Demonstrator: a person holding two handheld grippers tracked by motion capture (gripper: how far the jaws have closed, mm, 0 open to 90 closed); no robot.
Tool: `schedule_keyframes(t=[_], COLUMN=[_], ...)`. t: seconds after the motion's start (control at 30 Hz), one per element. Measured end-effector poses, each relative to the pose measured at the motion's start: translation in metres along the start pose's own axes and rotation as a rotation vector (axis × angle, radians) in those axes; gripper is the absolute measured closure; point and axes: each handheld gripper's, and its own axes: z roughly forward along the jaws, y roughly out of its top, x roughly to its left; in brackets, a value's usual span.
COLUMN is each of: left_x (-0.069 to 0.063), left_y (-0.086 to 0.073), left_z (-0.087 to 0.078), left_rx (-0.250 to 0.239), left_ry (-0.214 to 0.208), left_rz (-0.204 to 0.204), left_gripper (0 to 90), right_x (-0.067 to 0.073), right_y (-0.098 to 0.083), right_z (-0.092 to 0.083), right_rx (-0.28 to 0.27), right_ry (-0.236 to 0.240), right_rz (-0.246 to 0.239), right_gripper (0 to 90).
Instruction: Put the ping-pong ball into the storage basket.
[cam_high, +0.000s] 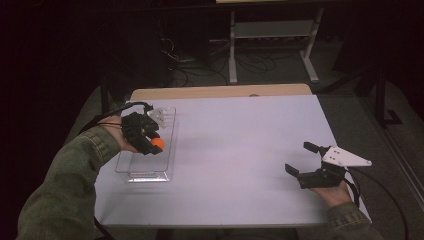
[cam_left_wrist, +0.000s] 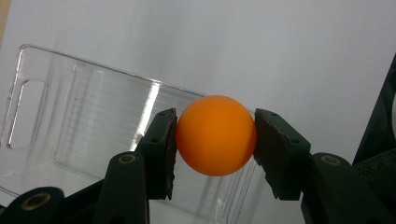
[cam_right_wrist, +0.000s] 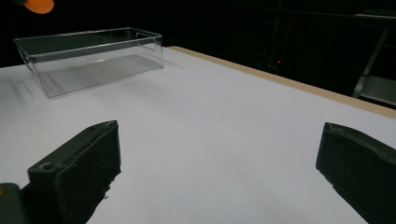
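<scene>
orange ball cut off by top edge, clear tray bottom partly behind jaws

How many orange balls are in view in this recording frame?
1. The orange ball is clamped between the left gripper fingers, held above the clear plastic bin at the table's left. The bin itself looks empty; none shows elsewhere.
</scene>
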Motion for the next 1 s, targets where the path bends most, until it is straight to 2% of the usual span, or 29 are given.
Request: schedule_keyframes(t=[0.37, 0.53, 1.0], left_x=[0.000, 0.000, 0.001], left_y=[-0.003, -0.002, -0.005], left_z=[0.007, 0.010, 0.022], left_rx=[0.025, 0.027, 0.030], left_ry=[0.013, 0.006, -0.008], left_rz=[0.004, 0.014, 0.007], left_gripper=[50.1, 50.2, 50.2], right_x=[0.000, 0.000, 0.000], right_y=[0.000, 0.000, 0.000], right_z=[0.000, 0.000, -0.001], right_rx=[0.002, -0.001, -0.001], right_ry=[0.000, -0.003, -0.004], right_rz=[-0.002, -0.003, -0.005], right_gripper=[0.0, 0.0, 0.0])
